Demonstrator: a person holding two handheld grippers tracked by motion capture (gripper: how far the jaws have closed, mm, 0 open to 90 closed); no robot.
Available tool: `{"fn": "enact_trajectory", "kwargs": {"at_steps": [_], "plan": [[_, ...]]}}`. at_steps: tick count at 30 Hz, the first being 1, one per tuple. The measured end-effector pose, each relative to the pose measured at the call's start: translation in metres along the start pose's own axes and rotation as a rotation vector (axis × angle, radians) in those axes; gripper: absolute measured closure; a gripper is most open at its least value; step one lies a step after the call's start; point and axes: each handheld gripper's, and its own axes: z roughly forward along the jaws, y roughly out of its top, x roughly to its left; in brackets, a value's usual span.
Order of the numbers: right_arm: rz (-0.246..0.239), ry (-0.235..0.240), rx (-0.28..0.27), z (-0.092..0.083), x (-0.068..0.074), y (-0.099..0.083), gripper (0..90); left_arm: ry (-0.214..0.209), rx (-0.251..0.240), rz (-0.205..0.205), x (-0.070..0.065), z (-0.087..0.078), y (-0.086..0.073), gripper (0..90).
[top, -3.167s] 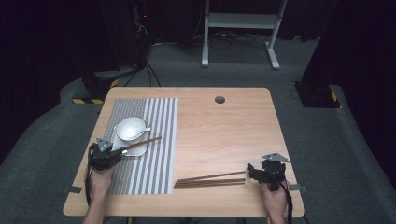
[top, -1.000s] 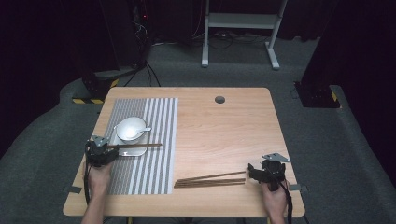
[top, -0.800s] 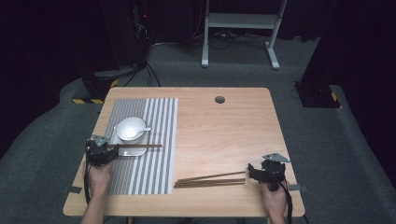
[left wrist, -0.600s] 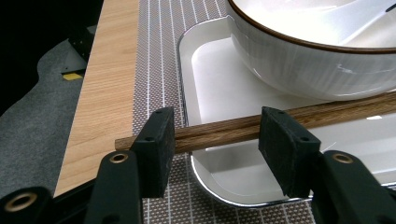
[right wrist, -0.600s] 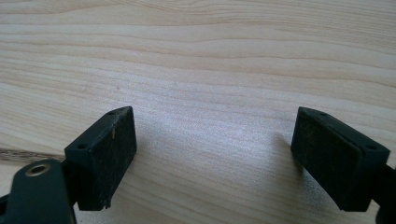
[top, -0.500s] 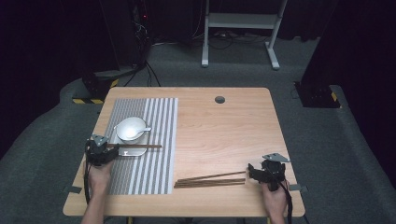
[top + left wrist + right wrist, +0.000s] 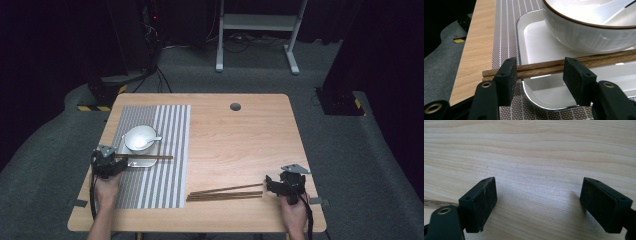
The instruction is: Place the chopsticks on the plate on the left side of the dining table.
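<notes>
So starting on the left side of the desk (image 7: 240, 145): the left gripper (image 7: 116, 161) sits at the near-left edge of the striped placemat (image 7: 170, 150), and its jaws stand either side of a pair of brown chopsticks (image 7: 147, 157) without really pinching them. In the left gripper view the chopsticks (image 7: 541, 67) run crosswise between the two black pads, there's a clear gap on the right pad's side, and the jaws have just been opening a little. The sticks lie flat across the white tray (image 7: 536, 50), right in front of the white bowl (image 7: 594, 30). From above, the bowl (image 7: 140, 137) has a white spoon (image 7: 151, 140) in it.

Compared with a few seconds back, the chopsticks were angled up toward the right, one end raised off the mat; now they lie level across the tray, and the left hand (image 7: 106, 187) sits a touch nearer the desk's left edge.

Moving right, a second pair of chopsticks (image 7: 225, 193) lies on bare wood near the front edge, same spot as before. Just beside their right end is the right gripper (image 7: 271, 184), which hasn't budged. The right gripper view shows its jaws wide apart with just wood grain between them.
</notes>
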Motion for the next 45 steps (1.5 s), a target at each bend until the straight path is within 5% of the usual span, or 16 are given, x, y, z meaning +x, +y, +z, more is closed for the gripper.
{"fn": "enact_trajectory", "kwargs": {"at_steps": [25, 45], "plan": [[0.0, 0.0, 0.0, 0.0, 0.0, 0.0, 13.7, -0.134, -0.043, -0.005, -0.017, -0.029, 0.002, 43.2], [-0.001, 0.001, 0.0, 0.0, 0.0, 0.0, 13.8, -0.223, -0.067, -0.077, -0.025, -0.042, 0.0, 41.6]]}}
